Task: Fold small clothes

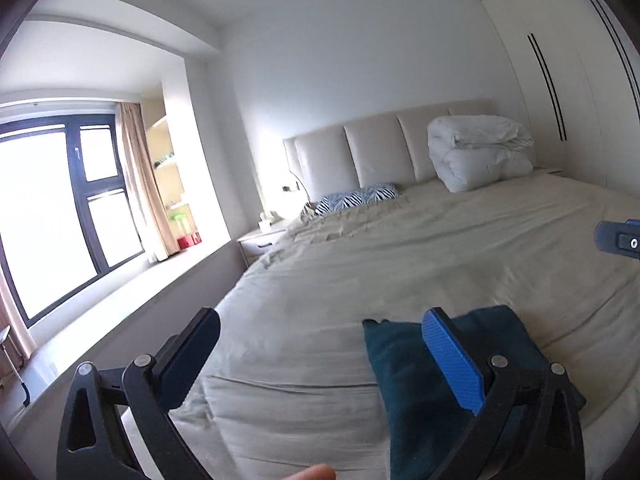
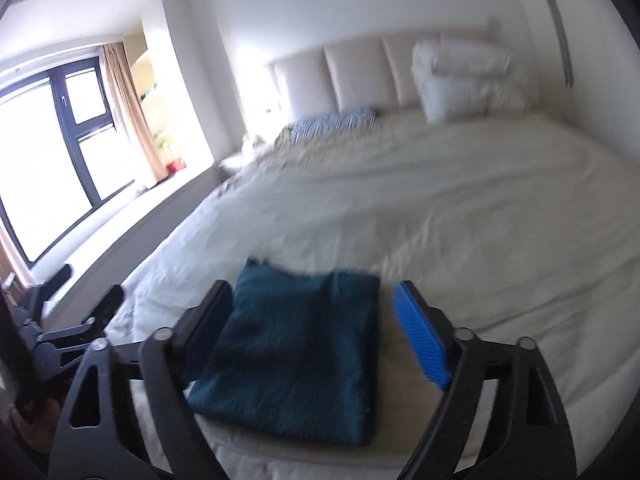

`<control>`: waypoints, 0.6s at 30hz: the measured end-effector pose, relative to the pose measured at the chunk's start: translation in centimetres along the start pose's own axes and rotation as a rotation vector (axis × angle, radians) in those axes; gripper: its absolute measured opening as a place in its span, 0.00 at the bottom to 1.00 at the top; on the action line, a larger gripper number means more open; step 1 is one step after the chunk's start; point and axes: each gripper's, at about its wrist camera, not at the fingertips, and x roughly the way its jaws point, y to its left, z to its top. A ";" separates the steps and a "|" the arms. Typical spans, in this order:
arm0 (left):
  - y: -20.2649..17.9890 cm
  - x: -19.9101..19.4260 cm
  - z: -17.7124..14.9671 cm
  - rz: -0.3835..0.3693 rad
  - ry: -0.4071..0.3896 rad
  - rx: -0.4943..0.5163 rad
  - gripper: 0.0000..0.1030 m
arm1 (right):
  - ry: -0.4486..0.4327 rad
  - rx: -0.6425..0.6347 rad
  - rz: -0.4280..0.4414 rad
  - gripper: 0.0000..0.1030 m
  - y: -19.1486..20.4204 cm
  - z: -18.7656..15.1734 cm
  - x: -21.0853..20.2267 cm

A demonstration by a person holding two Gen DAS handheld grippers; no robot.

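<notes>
A: Where is the cloth?
B: The folded teal cloth (image 2: 296, 356) lies low in the frame on the bed (image 2: 460, 208), touched by nothing.
A: And the grippers?
B: The left gripper (image 1: 320, 360) and right gripper (image 2: 316, 336) both gape, empty.
A: How will it handle?
B: Probably soft, light, floppy (take corners or a folded edge).

Both the left gripper (image 1: 324, 364) and right gripper (image 2: 316, 336) have black frames, silver rivets and ribbed blue pads
</notes>
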 end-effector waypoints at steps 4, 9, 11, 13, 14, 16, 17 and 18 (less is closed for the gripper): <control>2.6 -1.2 2.6 -0.094 0.021 -0.116 1.00 | -0.171 -0.095 -0.081 1.00 1.3 2.1 -4.9; 3.9 0.0 2.6 -0.130 0.178 -0.248 1.00 | -0.139 -0.065 -0.052 1.00 1.7 3.4 -7.2; 3.5 0.9 1.7 -0.114 0.210 -0.228 1.00 | -0.084 -0.052 -0.052 1.00 1.6 3.0 -7.1; 3.1 1.7 0.4 -0.120 0.268 -0.201 1.00 | -0.046 -0.046 -0.056 1.00 1.5 2.1 -7.3; 2.7 2.3 -0.4 -0.130 0.300 -0.196 1.00 | -0.023 -0.047 -0.061 1.00 1.7 1.7 -7.3; 1.7 3.0 -2.1 -0.155 0.361 -0.194 1.00 | 0.032 -0.047 -0.073 1.00 1.7 0.4 -6.2; 1.3 3.2 -3.1 -0.166 0.391 -0.189 1.00 | 0.062 -0.045 -0.086 1.00 1.6 -0.2 -5.2; 0.8 3.5 -3.9 -0.171 0.419 -0.180 1.00 | 0.115 -0.034 -0.105 1.00 1.5 -1.0 -4.3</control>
